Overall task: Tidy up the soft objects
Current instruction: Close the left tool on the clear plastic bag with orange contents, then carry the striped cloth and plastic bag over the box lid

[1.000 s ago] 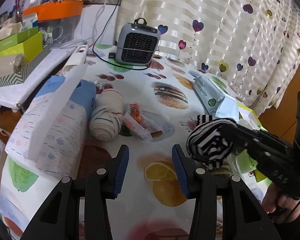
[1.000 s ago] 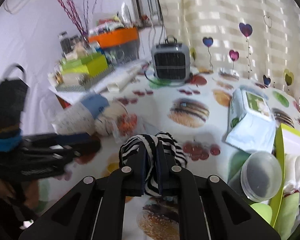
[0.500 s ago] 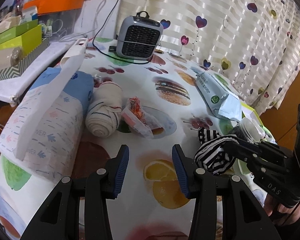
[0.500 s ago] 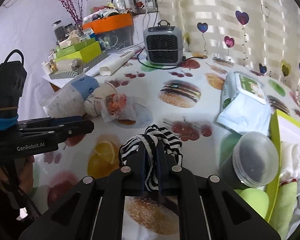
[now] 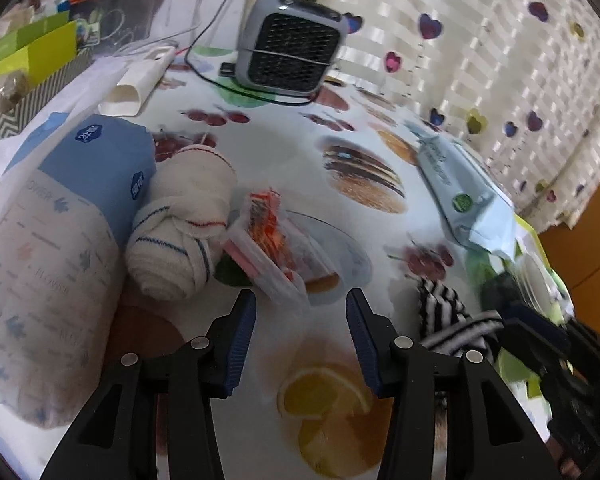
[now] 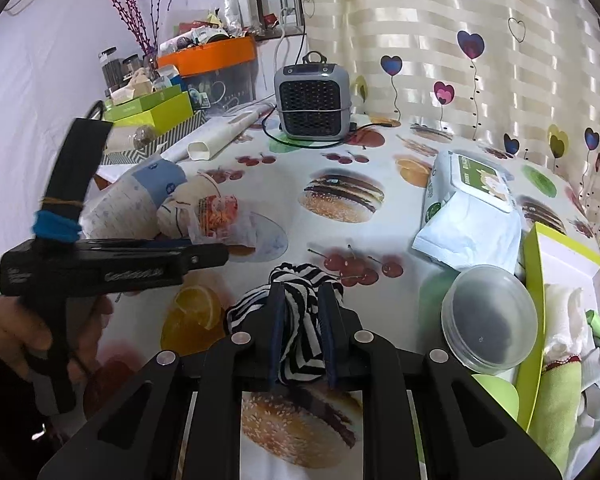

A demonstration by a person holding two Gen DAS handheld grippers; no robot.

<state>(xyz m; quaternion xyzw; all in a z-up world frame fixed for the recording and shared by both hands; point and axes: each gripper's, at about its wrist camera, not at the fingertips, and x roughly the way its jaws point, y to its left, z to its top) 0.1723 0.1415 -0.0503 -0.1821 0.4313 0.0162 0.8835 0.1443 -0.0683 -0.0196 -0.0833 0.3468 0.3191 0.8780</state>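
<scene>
Black-and-white striped sock bundle (image 6: 300,320), resting on the fruit-print counter (image 6: 352,248) just before the cherries. Soft, light, limp; sure to sag and unroll if pinched by a loose edge, so best taken across the thick middle of the roll. Sits between the pads of the right claw (image 6: 302,334), jaws opening, fabric seemingly no longer squeezed hard. Left claw (image 5: 302,340) wide and opening further, holding nothing, aimed at the clear crinkly packet (image 5: 276,244) beside the white rolled towel (image 5: 180,232). Towel likely equally soft but bulkier; packet probably slippery. Farther out: wet-wipes pack (image 6: 468,208), round plastic tub (image 6: 488,320), green box (image 6: 534,280) with folded cloths.
</scene>
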